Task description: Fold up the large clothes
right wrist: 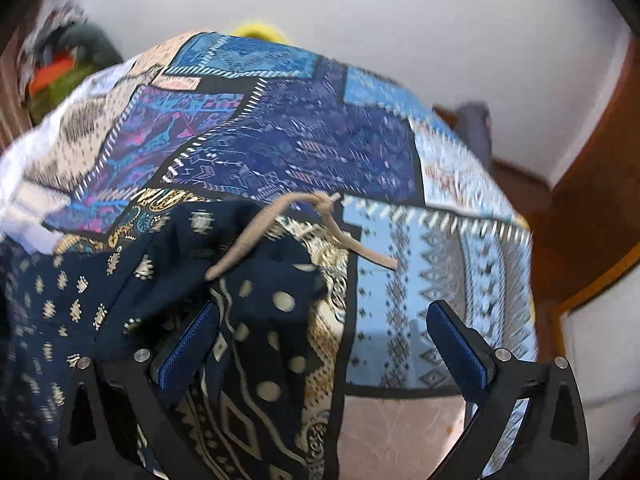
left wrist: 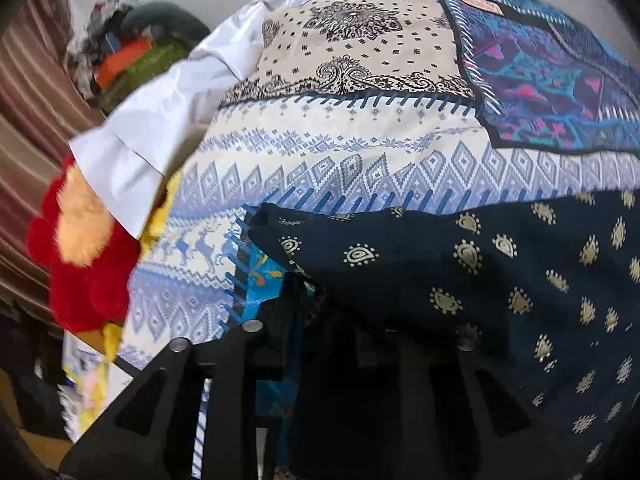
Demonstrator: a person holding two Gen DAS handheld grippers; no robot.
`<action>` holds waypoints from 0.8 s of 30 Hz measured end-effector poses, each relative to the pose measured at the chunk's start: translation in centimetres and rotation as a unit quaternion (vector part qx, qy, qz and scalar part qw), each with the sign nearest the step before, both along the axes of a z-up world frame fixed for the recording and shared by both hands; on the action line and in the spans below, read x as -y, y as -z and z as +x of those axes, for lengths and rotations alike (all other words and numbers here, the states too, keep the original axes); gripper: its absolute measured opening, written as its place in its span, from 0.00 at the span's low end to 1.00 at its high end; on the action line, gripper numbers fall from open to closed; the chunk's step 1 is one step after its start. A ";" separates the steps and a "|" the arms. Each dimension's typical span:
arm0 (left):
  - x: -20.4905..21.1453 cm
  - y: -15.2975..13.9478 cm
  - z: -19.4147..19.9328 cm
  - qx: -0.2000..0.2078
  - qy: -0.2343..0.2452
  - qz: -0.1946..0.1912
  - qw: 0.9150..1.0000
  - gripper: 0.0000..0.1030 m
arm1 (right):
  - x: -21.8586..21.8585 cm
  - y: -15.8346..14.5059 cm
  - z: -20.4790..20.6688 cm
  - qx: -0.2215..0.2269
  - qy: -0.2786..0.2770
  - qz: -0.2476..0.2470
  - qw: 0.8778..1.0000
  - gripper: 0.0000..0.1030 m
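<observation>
A large navy garment (left wrist: 500,280) with small gold motifs lies on a patchwork bedspread (left wrist: 340,128). In the left wrist view my left gripper (left wrist: 316,312) is shut on the navy garment; the cloth drapes over the fingers and hides the tips. In the right wrist view the navy garment (right wrist: 140,264), with a gold-patterned border and a beige drawstring (right wrist: 256,236), lies over the bedspread (right wrist: 320,128). My right gripper (right wrist: 324,340) is open, its blue-padded fingers (right wrist: 460,344) spread wide, the left pad against the garment's border.
A red and orange plush toy (left wrist: 80,248) and a white cloth (left wrist: 152,132) lie at the bed's left. A pile of clothes (left wrist: 120,52) sits far left by a striped curtain. A wooden door (right wrist: 592,200) and a pale floor (right wrist: 400,432) are at right.
</observation>
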State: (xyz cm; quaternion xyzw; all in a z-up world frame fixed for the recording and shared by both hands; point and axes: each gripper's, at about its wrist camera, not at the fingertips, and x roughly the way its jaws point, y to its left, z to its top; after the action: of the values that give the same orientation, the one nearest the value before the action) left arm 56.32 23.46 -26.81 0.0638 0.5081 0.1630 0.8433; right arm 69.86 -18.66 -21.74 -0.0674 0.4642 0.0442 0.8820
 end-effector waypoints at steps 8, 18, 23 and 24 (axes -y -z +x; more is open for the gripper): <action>-0.1 -5.3 -5.1 0.013 0.062 -0.007 0.998 0.55 | 2.4 -5.8 -5.3 0.025 -0.002 0.040 0.999 1.00; -0.2 -16.8 -17.2 0.100 0.066 -0.088 0.989 0.78 | 2.8 -15.0 -17.5 0.035 -0.045 0.098 0.994 1.00; -1.2 -19.1 -22.4 0.102 0.067 -0.129 0.984 0.80 | 1.9 -17.0 -23.9 0.043 -0.079 0.087 0.992 1.00; -1.4 -19.1 -23.5 0.100 0.066 -0.134 0.984 0.82 | 1.5 -17.0 -25.5 0.042 -0.088 0.081 0.992 1.00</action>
State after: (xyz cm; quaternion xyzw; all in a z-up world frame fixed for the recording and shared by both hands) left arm 32.79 24.85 -7.67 -0.0330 0.4328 0.0426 0.8999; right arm 44.39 -20.20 -4.74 -0.0381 0.4141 0.1563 0.8959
